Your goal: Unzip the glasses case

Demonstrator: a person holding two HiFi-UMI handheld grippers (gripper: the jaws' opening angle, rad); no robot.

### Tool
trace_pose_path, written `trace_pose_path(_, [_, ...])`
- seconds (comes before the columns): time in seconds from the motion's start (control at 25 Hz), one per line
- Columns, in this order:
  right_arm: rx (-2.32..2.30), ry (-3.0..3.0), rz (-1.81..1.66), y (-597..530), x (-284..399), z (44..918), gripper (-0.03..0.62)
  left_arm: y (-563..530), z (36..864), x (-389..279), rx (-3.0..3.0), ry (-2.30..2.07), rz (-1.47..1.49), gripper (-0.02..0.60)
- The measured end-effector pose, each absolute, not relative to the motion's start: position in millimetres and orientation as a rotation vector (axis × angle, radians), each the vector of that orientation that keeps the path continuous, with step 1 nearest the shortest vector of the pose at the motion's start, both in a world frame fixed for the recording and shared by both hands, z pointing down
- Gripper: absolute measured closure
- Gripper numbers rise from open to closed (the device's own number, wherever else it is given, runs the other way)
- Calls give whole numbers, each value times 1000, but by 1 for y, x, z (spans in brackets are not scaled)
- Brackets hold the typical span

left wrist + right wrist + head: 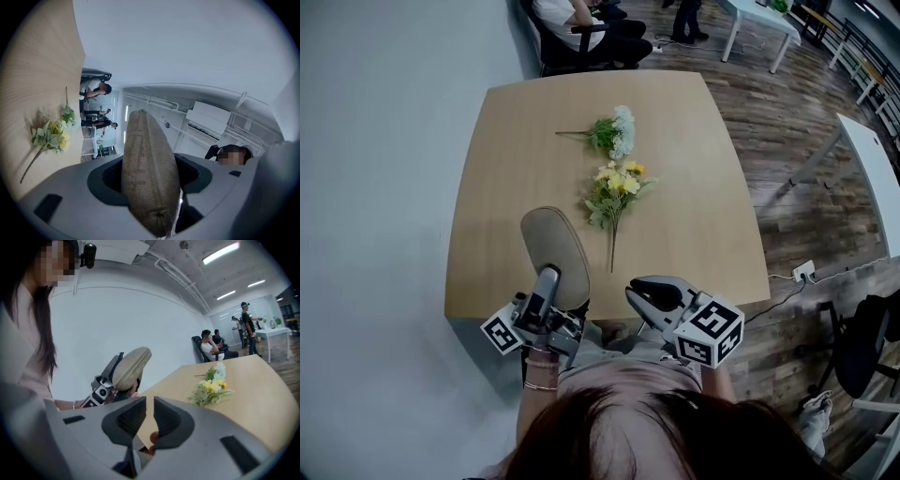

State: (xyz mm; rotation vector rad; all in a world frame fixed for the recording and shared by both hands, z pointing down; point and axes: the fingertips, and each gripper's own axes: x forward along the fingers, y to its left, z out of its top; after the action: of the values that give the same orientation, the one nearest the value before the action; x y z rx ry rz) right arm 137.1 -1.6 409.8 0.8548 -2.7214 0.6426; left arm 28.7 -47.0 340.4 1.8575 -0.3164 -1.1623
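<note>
Glasses case (555,242) held up in L gripper (549,281)
L jaws clamped wide on it, above table (694,187) edge; R gripper (642,292) nearby, jaws narrow, empty

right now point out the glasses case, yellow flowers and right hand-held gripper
glasses case (555,242), head view, middle of shell
yellow flowers (617,181), head view, blooms
right hand-held gripper (149,403), right gripper view, between its jaw tips

Glasses case (555,246): one. Grippers: two, the left gripper (547,281) and the right gripper (645,292). Flower bunches: two, a white bunch (619,129), a yellow bunch (617,186). Wooden table (703,216): one. White tables: two, near table (870,164), far table (764,21).
</note>
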Motion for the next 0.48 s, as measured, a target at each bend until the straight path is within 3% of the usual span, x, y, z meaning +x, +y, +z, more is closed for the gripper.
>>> trace_pose_path(0.48, [1181, -2821, 591, 17, 206, 368, 577, -2, 309, 61, 1847, -136, -1198, 302])
